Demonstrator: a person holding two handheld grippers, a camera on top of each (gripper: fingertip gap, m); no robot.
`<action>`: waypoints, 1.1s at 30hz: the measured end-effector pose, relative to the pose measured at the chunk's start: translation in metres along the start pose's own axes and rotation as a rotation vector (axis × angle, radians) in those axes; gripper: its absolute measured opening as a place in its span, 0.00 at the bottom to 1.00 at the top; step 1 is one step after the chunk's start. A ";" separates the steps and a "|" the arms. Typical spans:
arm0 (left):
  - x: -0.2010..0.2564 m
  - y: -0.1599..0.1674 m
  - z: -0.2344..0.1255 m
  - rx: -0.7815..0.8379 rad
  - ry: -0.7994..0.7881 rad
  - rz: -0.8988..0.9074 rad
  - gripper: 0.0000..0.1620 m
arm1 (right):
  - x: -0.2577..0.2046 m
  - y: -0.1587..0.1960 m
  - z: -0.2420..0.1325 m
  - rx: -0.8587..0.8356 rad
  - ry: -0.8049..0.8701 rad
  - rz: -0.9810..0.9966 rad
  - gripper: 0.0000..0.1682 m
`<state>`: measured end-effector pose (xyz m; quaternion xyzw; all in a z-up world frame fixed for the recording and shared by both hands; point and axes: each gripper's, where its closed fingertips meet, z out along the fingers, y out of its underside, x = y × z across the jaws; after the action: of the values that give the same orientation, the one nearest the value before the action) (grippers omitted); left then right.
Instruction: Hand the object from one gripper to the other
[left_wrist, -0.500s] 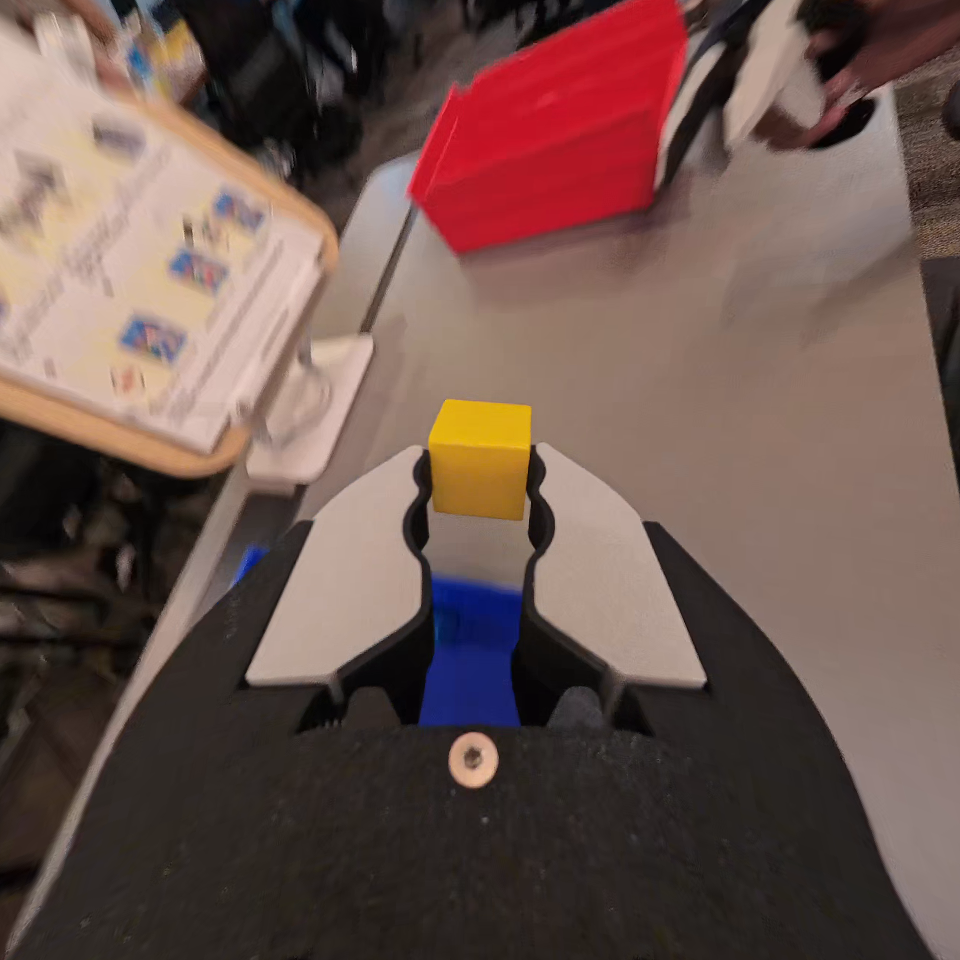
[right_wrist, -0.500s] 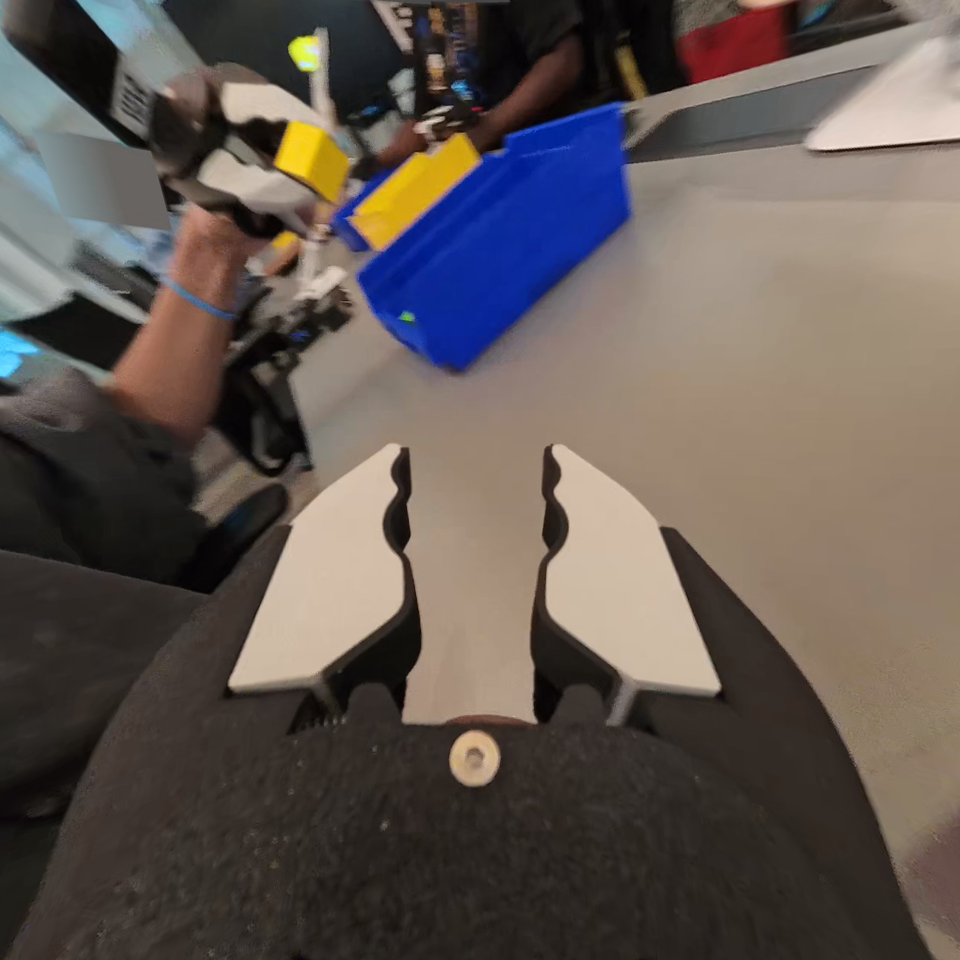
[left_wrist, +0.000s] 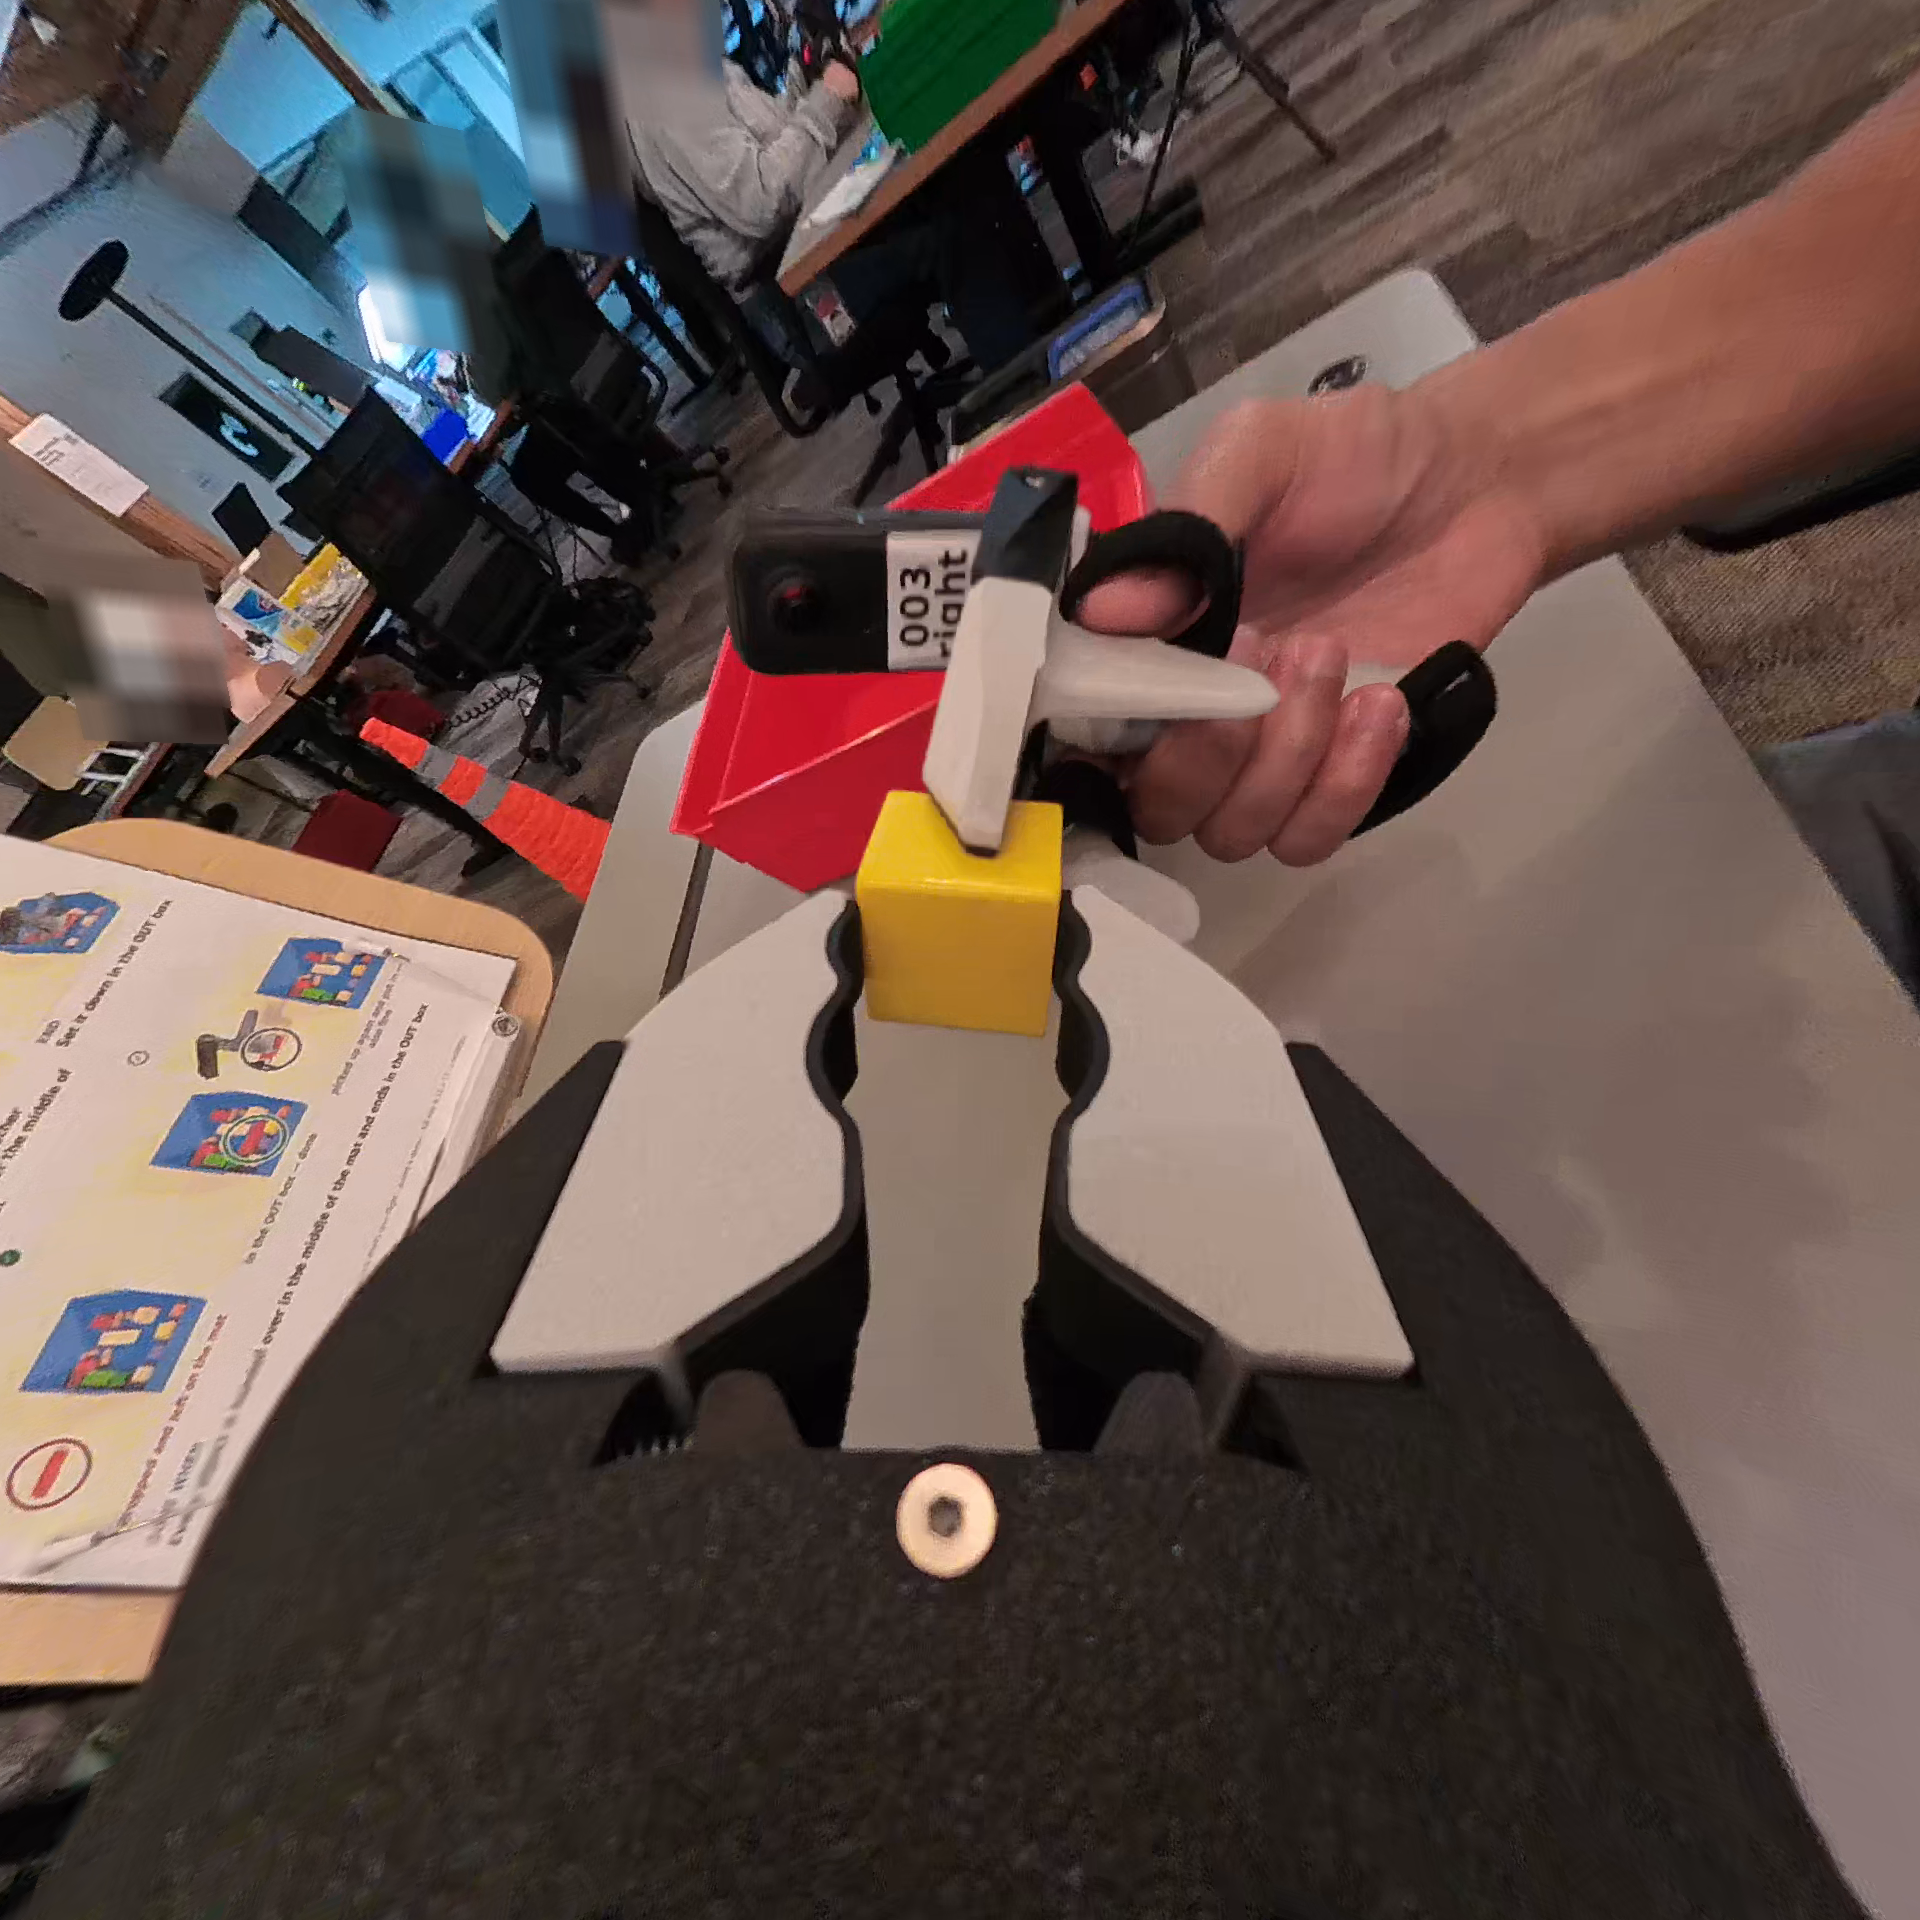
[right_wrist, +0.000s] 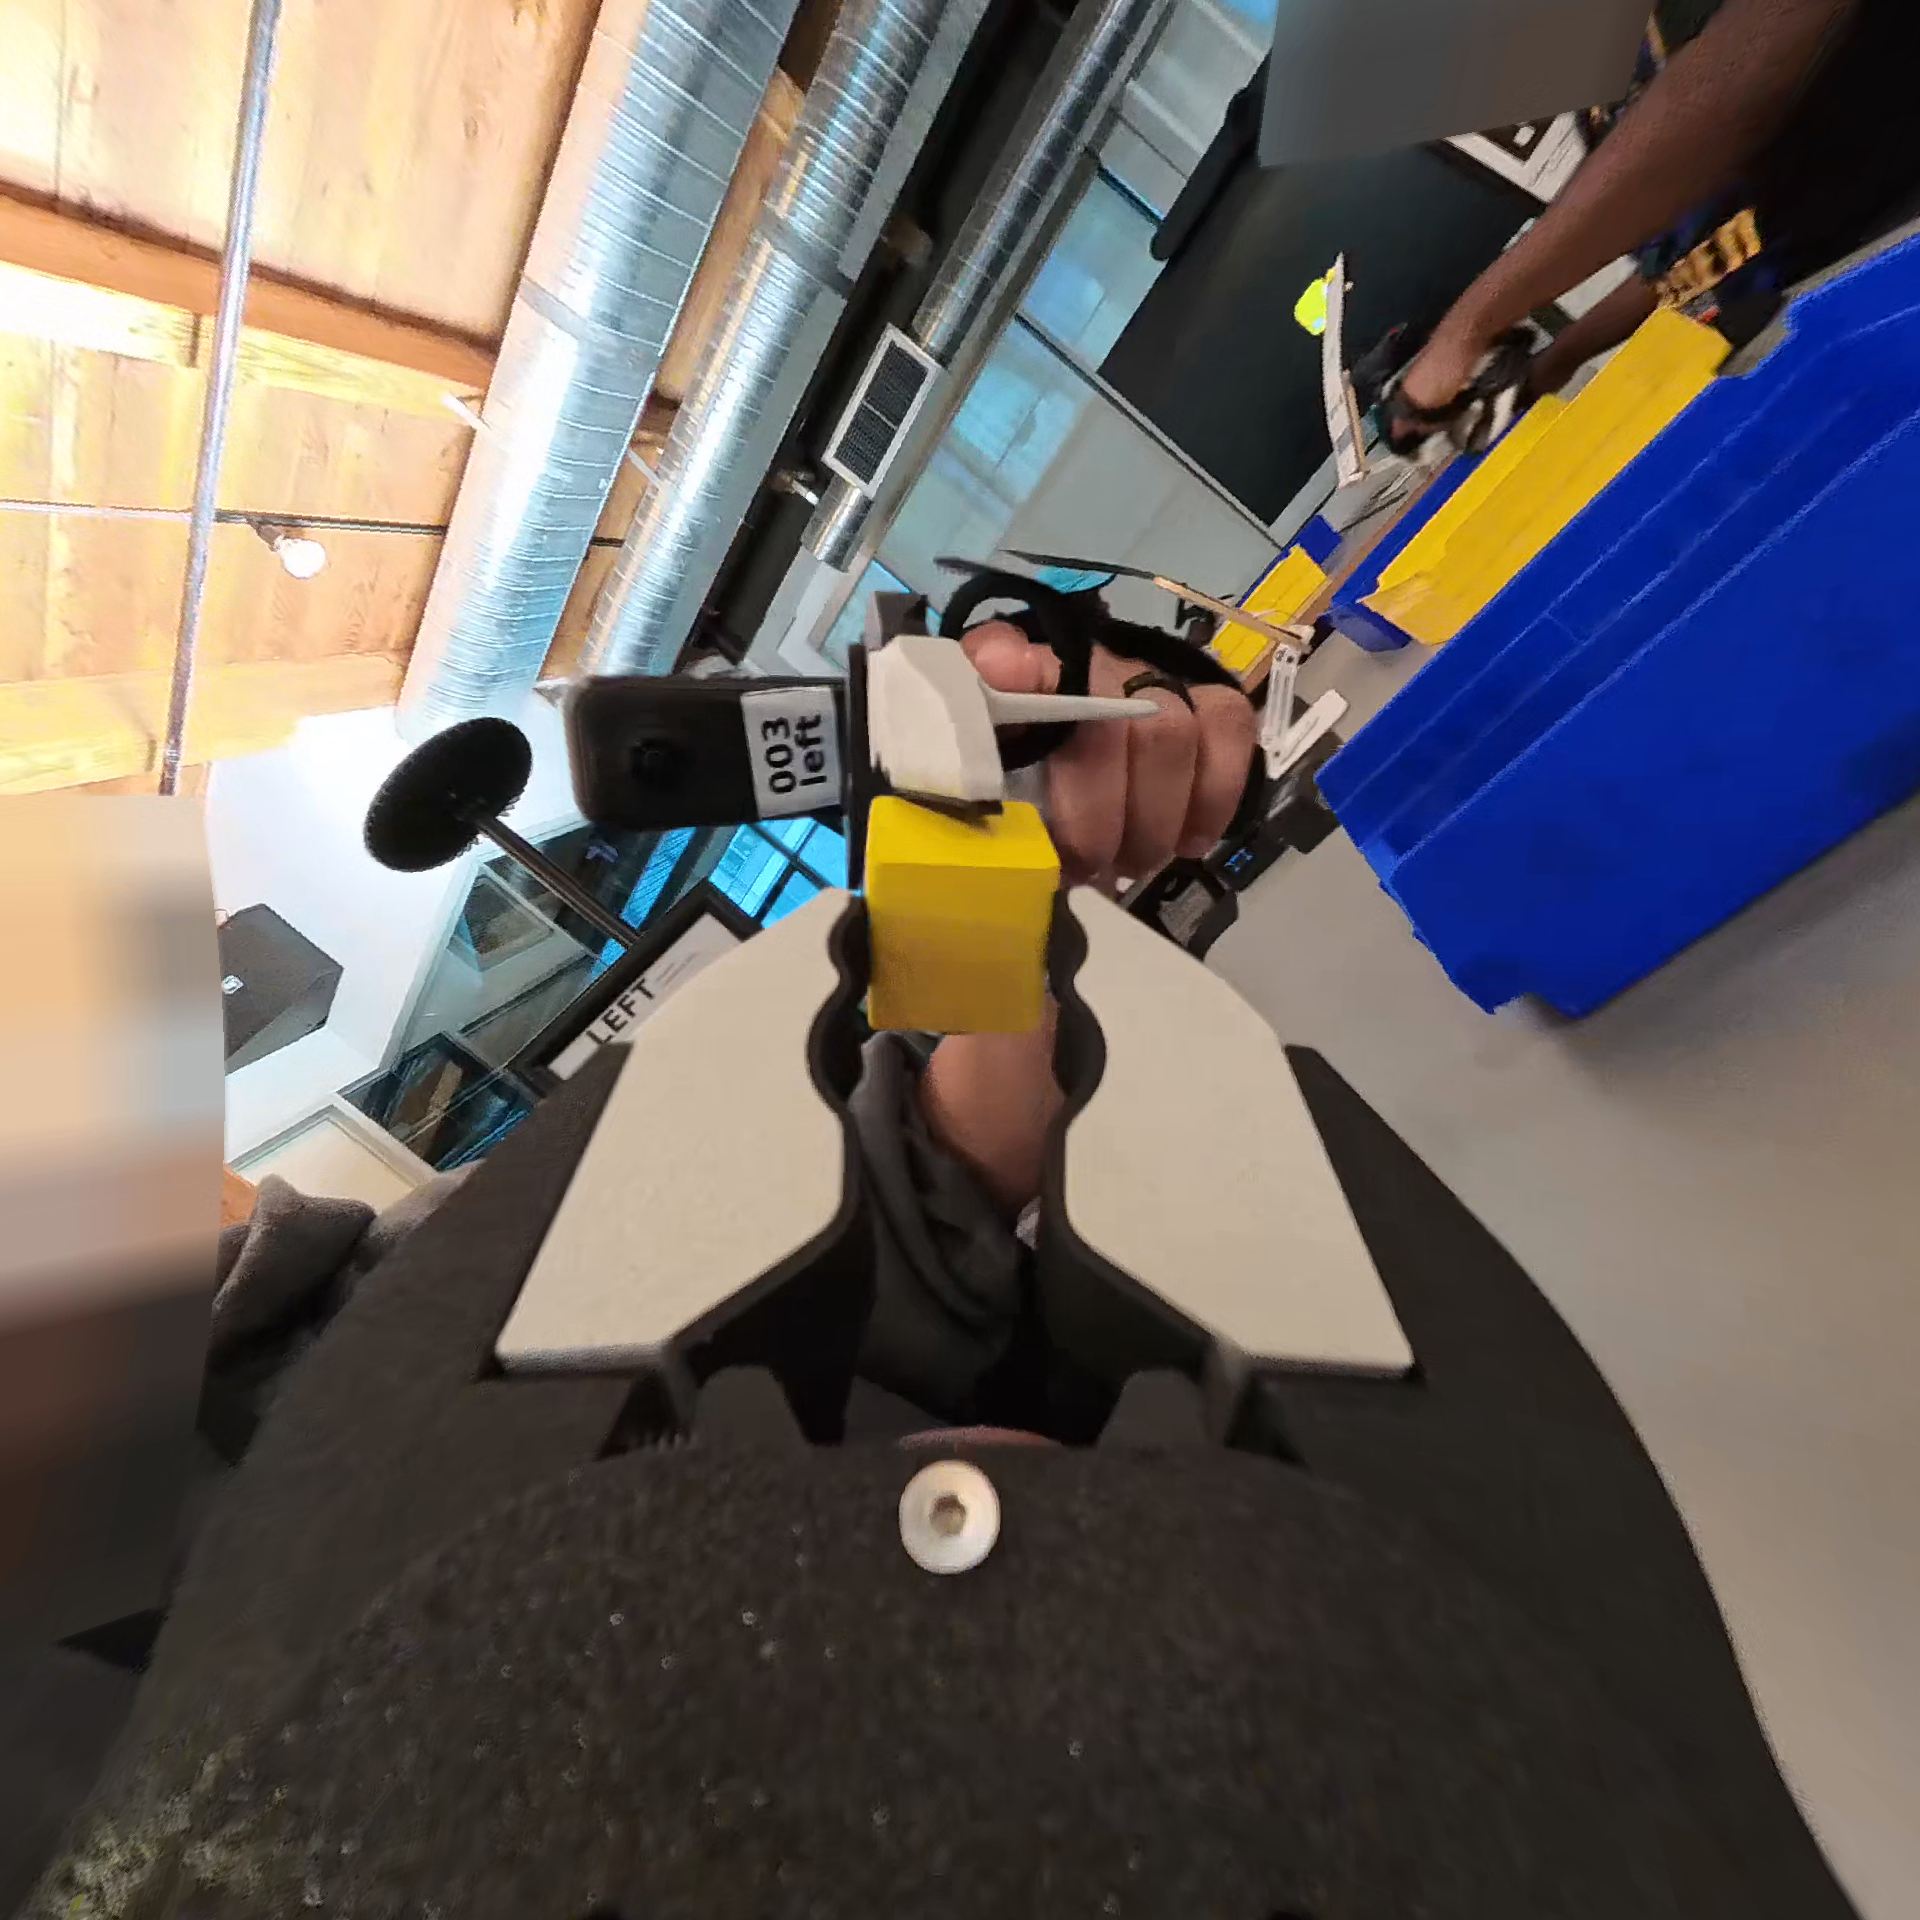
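Jaws of both grippers pinch the cube (left_wrist: 956, 940) from crossing sides: left gripper (left_wrist: 958, 935) on two faces, right gripper (right_wrist: 956, 940) on the others. Smooth, matte yellow, sharp-edged, the cube hangs in the air above the grey table (left_wrist: 1558, 1039). Behind it sits a glossy red bin (left_wrist: 831, 769); a ribbed blue bin (right_wrist: 1662, 727) lies to the side.

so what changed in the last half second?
The right gripper, open and away from the left one before, has swung in and closed its fingers on the yellow cube, crosswise to the left gripper. Both have tilted up from the table. Unchanged: the left gripper stays shut on the cube, so both now hold it.
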<state>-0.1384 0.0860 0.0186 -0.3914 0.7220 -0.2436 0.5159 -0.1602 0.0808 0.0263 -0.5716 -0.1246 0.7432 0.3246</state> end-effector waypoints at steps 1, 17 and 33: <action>0.002 0.003 0.003 -0.030 -0.006 0.005 0.21 | 0.003 0.001 -0.004 -0.003 0.020 -0.011 0.20; 0.181 0.079 -0.058 0.047 -0.115 -1.238 0.38 | 0.013 -0.117 -0.270 -0.228 1.245 -0.582 0.20; 0.169 0.092 -0.106 0.234 -0.254 -1.389 0.30 | 0.170 -0.067 -0.383 -1.008 1.714 -0.014 0.20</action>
<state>-0.2940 -0.0045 -0.1078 -0.7281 0.2095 -0.5442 0.3605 0.1957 0.1670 -0.1879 -0.9859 -0.1524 -0.0629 0.0284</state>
